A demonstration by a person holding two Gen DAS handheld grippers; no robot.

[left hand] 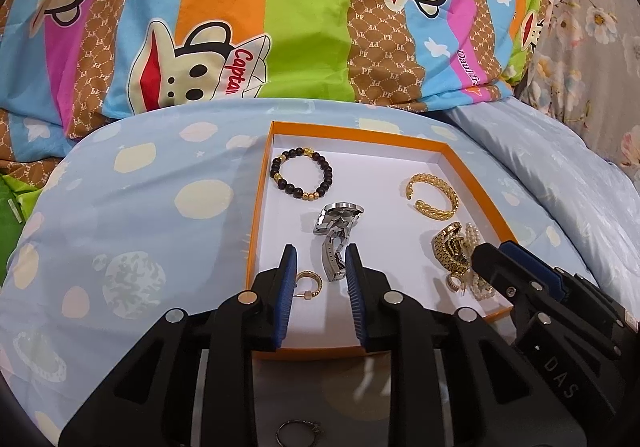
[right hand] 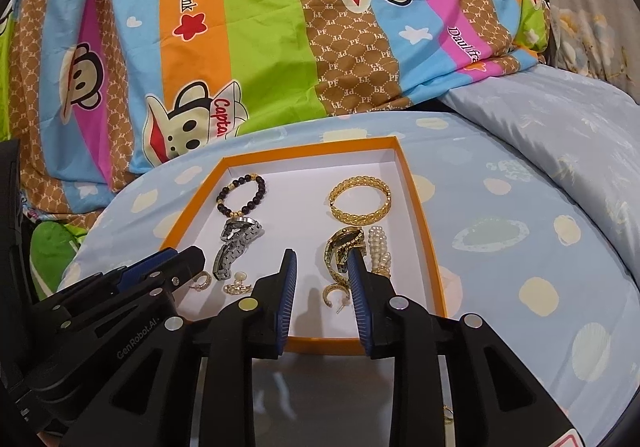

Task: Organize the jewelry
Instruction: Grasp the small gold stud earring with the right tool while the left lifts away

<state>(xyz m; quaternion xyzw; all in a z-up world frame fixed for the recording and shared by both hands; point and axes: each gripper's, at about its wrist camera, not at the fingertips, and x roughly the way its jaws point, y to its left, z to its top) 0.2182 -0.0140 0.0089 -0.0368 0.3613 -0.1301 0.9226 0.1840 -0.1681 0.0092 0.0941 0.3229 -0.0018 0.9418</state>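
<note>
We hold both claws over the near end of the orange tray (left hand: 260, 183), which sits on the blue spotted pillow (left hand: 132, 231) on the bed. Our left claw (left hand: 321, 267) is released and empty, its jaws either side of the silver watch (left hand: 336, 231) strap end; our right claw (right hand: 322, 271) is likewise spread and empty, above a gold hoop earring (right hand: 332, 293). The beaded bracelet (left hand: 301, 178) and gold cuff (left hand: 430, 195) lie at the far end, well apart. The gold watch (right hand: 344, 247) and pearl bracelet (right hand: 379, 251) lie touching.

The risks, as we judge them: the pillow is soft, so pressing down could tilt the tray and slide the pieces together. Closing on the hoop's thin post may flick it away. The right claw could also snag the gold watch just beside it.

A small ring (left hand: 298, 435) below the left claw is half hidden. The second hoop (left hand: 308, 283) is partly behind a left finger, and the tiny stud (right hand: 238, 285) is hard to make out.
</note>
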